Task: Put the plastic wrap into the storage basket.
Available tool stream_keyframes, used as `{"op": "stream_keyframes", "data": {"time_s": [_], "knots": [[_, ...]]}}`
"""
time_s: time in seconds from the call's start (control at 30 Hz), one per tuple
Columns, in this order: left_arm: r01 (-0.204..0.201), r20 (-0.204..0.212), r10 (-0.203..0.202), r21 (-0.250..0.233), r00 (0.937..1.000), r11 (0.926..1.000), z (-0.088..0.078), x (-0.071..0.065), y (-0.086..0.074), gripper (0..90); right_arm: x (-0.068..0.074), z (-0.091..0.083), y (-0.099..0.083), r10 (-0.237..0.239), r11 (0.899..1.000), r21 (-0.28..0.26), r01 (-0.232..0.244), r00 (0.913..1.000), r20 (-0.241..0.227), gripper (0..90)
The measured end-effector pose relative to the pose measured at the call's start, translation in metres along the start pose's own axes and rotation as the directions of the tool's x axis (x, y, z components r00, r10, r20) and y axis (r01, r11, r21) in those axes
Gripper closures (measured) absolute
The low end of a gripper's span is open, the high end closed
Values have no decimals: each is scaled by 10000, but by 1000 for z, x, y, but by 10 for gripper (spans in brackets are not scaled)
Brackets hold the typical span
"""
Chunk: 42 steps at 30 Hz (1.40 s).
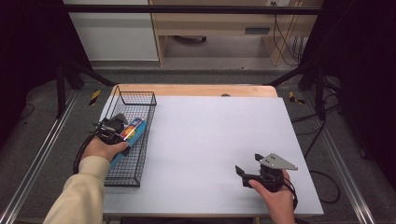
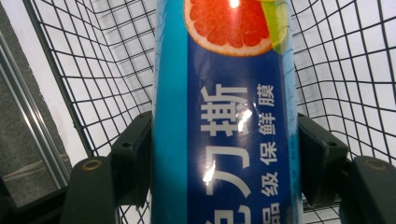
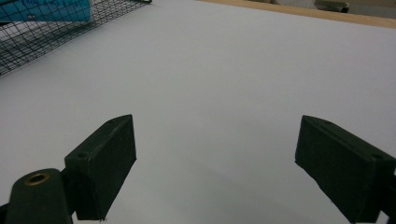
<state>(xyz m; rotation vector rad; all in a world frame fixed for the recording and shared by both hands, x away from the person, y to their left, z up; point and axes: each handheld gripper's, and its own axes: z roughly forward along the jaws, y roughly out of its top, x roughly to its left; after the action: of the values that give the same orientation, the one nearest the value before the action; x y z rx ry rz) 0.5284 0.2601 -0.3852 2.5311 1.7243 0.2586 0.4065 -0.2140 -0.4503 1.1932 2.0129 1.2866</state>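
Gripping one long blue box of cling film (image 2: 224, 121), the left gripper (image 1: 116, 130) has its two black jaws pressed against the box's two long sides, so the box runs straight up between the fingers (image 2: 133, 158) and out past their tips. The box carries a picture of a cut grapefruit beyond the fingertips and white Chinese lettering between them. In the high view the box lies slanted inside one black wire basket (image 1: 133, 100), the far end of the box pointing toward the basket's inner long wall. Basket mesh shows on both sides of the left fingers and beyond them.

One basket stands on the table's left part, on one pale grey sheet (image 1: 210, 140) that covers most of the tabletop; a strip of bare wood shows along the table's far edge.

The right gripper (image 1: 250, 164) sits near the table's front right corner, well apart from the basket. Its two fingers (image 3: 102, 163) stand wide apart with nothing between them, only bare grey sheet ahead of their tips. Far off beyond the left fingertip of that view, the basket's corner and a patch of the blue box are visible. One grey three-cornered plate tops this gripper. Two hands in all, one on each gripper; the left arm wears a cream sleeve (image 1: 79, 196).
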Motion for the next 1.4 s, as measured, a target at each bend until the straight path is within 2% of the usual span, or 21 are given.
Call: {"op": "stream_keyframes", "data": {"time_s": [0.63, 0.97, 1.03, 1.1, 1.23, 1.37, 1.4], "knots": [[-129, -17, 129, 73, 9999, 9999, 1, -2, 1, 318, 0, 1, 0, -23, 10000, 84, 24, 10000, -69, 130], [-229, -113, 230, 87, 9997, 9997, 1, -4, 1, 316, 1, 1, 0, -90, 9999, 98, 91, 9999, -94, 130], [-343, -248, 344, 24, 9991, 9994, 0, -5, 1, 315, 1, 2, -1, -114, 9998, 139, 116, 9998, -141, 130], [-451, -373, 444, -163, 9983, 9989, -1, -6, 0, 309, 1, 2, -1, -149, 9998, 152, 152, 9998, -147, 130], [-367, -471, 335, -683, 9983, 9970, -7, -5, -3, 260, 1, 2, -1, -139, 9998, 142, 141, 9998, -141, 129], [-536, -598, 476, -1027, 9971, 9933, -11, -5, -7, 234, 1, 2, -1, -111, 9998, 143, 113, 9999, -127, 128], [-600, -706, 509, -1324, 9962, 9894, -15, -7, -10, 221, 1, 2, -1, -100, 9998, 141, 101, 9999, -91, 129]]}}
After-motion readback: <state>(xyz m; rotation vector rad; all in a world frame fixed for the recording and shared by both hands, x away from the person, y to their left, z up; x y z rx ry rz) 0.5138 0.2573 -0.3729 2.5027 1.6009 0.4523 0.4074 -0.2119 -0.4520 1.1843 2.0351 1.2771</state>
